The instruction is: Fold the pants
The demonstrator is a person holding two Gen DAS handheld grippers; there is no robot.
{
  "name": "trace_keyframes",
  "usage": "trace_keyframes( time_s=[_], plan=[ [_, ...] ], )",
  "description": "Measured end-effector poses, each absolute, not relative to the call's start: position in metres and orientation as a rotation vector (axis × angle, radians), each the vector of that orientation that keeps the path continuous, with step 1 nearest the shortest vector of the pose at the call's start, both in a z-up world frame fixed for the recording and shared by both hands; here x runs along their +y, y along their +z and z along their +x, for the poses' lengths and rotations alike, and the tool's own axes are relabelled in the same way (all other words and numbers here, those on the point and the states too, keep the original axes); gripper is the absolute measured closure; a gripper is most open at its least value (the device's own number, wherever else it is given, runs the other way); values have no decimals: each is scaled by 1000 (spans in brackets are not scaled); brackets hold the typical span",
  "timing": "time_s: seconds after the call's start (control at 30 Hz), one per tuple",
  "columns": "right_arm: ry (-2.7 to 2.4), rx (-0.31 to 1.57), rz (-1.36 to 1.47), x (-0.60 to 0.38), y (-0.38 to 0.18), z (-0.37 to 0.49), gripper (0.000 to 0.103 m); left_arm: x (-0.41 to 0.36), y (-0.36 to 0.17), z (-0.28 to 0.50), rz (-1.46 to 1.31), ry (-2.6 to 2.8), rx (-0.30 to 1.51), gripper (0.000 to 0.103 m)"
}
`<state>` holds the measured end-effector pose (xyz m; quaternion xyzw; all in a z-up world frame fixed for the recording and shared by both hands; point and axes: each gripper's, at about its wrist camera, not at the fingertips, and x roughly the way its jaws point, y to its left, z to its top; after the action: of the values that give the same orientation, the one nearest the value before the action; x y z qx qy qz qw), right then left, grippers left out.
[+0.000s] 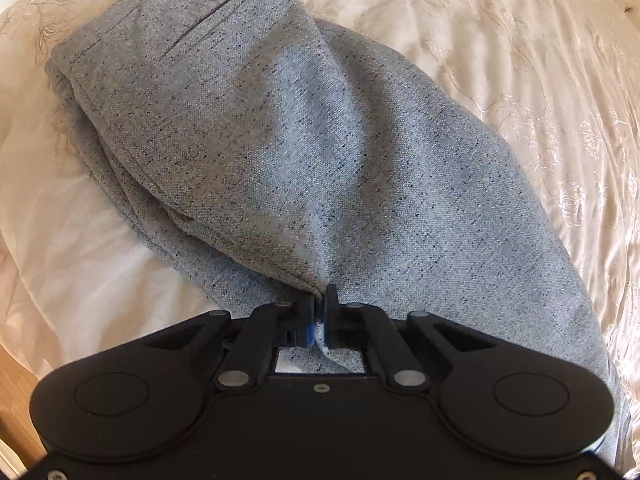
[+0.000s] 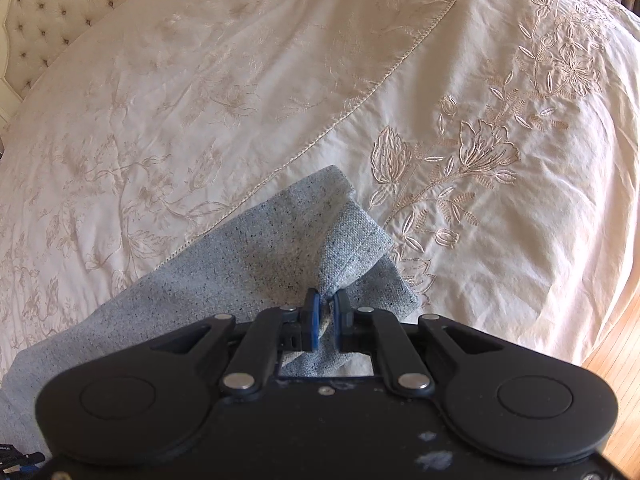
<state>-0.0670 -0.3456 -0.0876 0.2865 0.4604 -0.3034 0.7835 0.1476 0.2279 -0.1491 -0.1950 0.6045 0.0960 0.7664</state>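
Note:
The grey speckled pants [image 1: 304, 152] lie on a cream embroidered bedspread [image 1: 520, 60]. In the left wrist view the waistband with its pocket seam is at the far upper left and the cloth runs toward me. My left gripper [image 1: 320, 300] is shut on a fold of the pants near their near edge. In the right wrist view a leg end of the pants [image 2: 280, 248] lies crumpled with its hem folded over. My right gripper [image 2: 326, 304] is shut on that hem cloth, pinched between its blue pads.
The bedspread [image 2: 280, 80] covers the bed all around the pants. A tufted headboard [image 2: 52, 12] stands at the far left of the right wrist view. Wood floor [image 2: 616, 360] shows past the bed's right edge, and at the lower left of the left wrist view [image 1: 16, 408].

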Motion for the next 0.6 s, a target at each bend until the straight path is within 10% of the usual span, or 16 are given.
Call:
trace_keyframes(
  time_s=[0.27,0.6],
  plan=[
    [-633,914,570,-344,-57,-64,96,230,-74,136,-359,115,1168,98],
    [-695,1130,585,-341,-137,-74,95,229,-151,126,-269,191,1352,98]
  ],
)
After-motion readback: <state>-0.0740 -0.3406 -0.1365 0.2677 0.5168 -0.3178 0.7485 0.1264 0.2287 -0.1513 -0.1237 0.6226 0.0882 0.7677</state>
